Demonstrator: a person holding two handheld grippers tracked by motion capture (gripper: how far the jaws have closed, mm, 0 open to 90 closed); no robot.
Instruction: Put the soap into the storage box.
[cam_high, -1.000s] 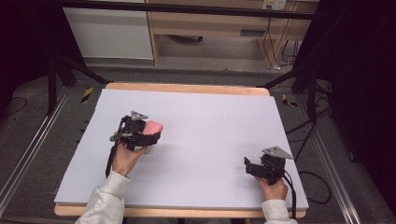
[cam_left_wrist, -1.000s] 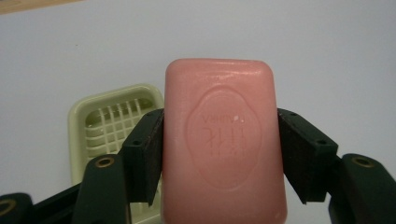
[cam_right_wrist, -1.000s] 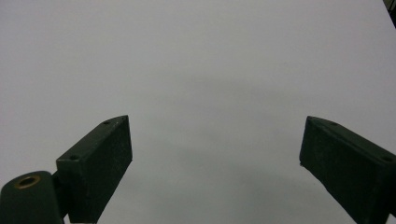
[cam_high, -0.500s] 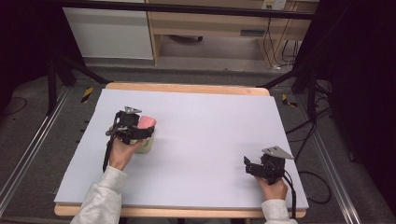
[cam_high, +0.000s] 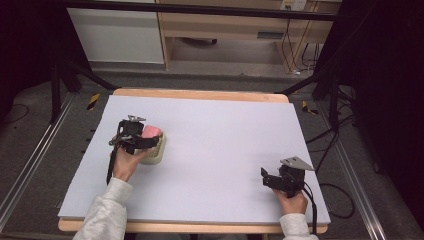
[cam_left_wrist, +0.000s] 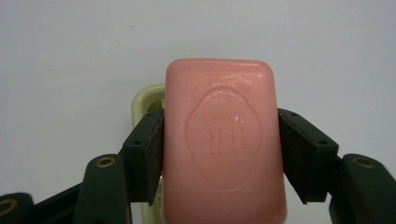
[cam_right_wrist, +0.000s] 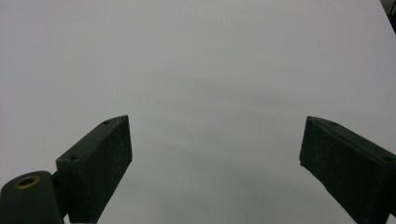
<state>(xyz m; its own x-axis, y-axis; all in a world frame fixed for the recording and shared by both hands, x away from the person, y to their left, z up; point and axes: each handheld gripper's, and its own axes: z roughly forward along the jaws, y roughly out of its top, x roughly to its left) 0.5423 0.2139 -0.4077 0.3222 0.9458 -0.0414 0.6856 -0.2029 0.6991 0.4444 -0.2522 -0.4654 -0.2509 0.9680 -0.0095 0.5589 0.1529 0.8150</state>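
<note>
Pale lavender board (cam_high: 215, 150) covers the wooden table from edge to edge, with dark floor, black stand legs and a light wooden cabinet beyond its far side. On the left half of the board sits a cream-coloured soap dish (cam_high: 156, 150), and right above it the left gripper (cam_high: 145, 136) holds a pink bar of soap (cam_high: 151, 132). From the left gripper view the hold is plain: the two black pads press against the long sides of the pink bar of soap (cam_left_wrist: 223, 144), one on each flank, with the embossed oval stamp facing the camera and the pale rim of the soap dish (cam_left_wrist: 144, 100) peeking out beneath the bar's left edge. Whether the bar touches the dish or hangs just over it, I cannot tell. The person's left hand (cam_high: 125, 162), in a light grey sleeve, wraps the gripper's body from behind. Well apart, near the front right corner of the board, the right gripper (cam_high: 270, 178) rests low in the person's right hand (cam_high: 291, 201), its grey three-cornered plate on top. In the right gripper view its jaws stand wide apart, with bare board (cam_right_wrist: 210, 84) between them.
</note>
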